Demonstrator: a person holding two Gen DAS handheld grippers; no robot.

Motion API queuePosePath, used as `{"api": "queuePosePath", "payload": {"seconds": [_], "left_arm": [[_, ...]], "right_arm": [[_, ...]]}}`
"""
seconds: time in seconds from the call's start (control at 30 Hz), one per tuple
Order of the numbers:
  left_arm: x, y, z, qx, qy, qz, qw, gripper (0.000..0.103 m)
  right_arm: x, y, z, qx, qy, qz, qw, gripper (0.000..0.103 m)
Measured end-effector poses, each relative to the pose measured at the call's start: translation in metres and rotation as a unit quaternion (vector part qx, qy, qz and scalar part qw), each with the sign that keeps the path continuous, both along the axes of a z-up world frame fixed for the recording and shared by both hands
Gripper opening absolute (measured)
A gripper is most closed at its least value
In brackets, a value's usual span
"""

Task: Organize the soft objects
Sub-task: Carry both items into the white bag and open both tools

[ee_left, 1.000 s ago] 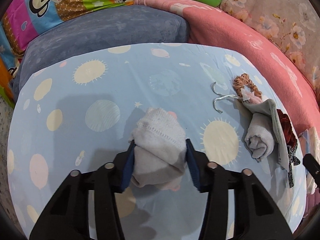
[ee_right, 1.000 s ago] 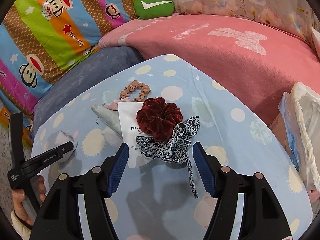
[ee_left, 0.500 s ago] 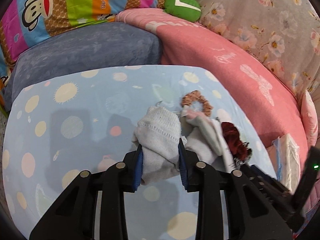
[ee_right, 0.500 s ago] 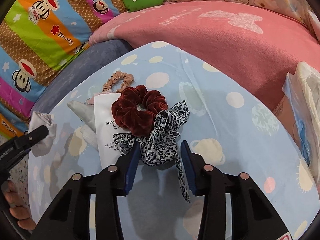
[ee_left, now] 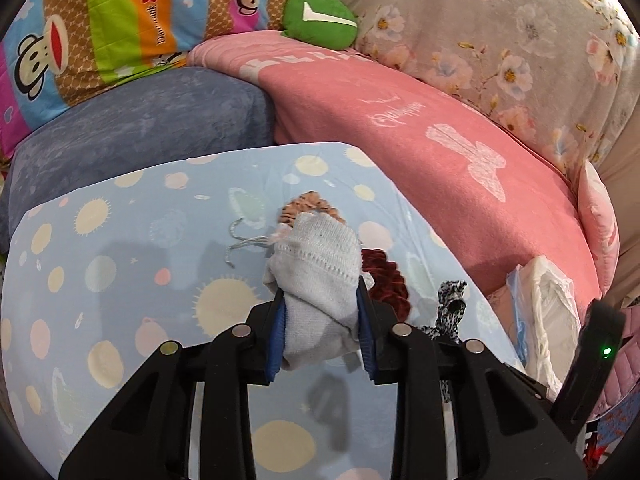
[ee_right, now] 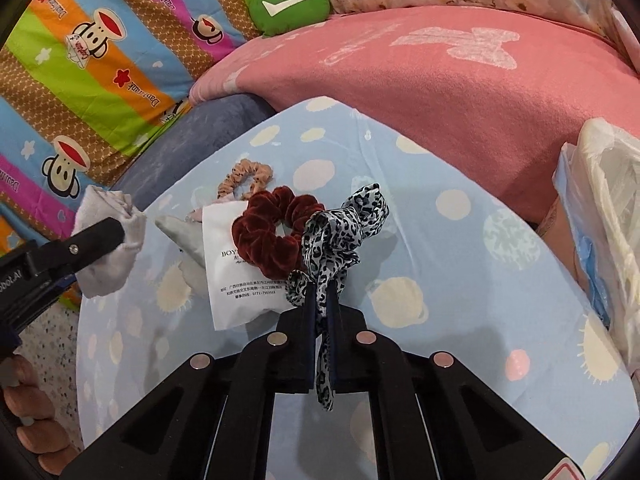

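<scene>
A rolled grey sock (ee_left: 320, 280) is clamped between the left gripper's (ee_left: 320, 316) blue pads, raised above the spotted blue sheet (ee_left: 120, 280). The right gripper (ee_right: 322, 300) is clenched on a leopard-print scrunchie (ee_right: 340, 232). Just beyond its tips lies a dark red velvet scrunchie (ee_right: 272, 232) on a white packet (ee_right: 228, 280).

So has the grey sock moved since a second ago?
Yes. Held in the left gripper, the sock has been carried right across the sheet, now over the tan scrunchie.
</scene>
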State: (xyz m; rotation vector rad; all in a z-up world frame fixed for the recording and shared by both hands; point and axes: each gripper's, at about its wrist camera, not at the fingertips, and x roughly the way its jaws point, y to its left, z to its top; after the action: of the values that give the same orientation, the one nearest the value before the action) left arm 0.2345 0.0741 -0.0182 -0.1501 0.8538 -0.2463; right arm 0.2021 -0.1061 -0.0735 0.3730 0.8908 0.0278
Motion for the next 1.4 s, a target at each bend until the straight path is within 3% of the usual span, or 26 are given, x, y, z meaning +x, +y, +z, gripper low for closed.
{"api": "queuePosePath", "payload": {"seconds": [0.37, 0.6, 0.93, 1.27, 1.4], "left_arm": [[-0.018, -0.08, 0.019, 0.007, -0.015, -0.049, 0.9987, 0.029], [-0.03, -0.136, 0.022, 0.008, -0.015, -0.086, 0.9962, 0.029], [-0.047, -0.216, 0.015, 0.005, -0.01, -0.145, 0.9893, 0.029], [-0.056, -0.29, 0.005, -0.009, 0.009, -0.205, 0.9787, 0.03], [-0.055, -0.31, 0.001, -0.033, 0.018, -0.225, 0.9736, 0.037]], "right_arm": [[-0.03, -0.051, 0.045, -0.003, -0.047, -0.024, 0.999, 0.005], [-0.051, -0.096, 0.058, -0.012, -0.059, -0.049, 0.997, 0.005], [-0.086, -0.172, 0.057, -0.017, -0.062, -0.107, 0.992, 0.005], [-0.11, -0.231, 0.036, -0.017, -0.044, -0.158, 0.986, 0.005], [-0.114, -0.244, 0.03, -0.017, -0.038, -0.168, 0.985, 0.005]]}}
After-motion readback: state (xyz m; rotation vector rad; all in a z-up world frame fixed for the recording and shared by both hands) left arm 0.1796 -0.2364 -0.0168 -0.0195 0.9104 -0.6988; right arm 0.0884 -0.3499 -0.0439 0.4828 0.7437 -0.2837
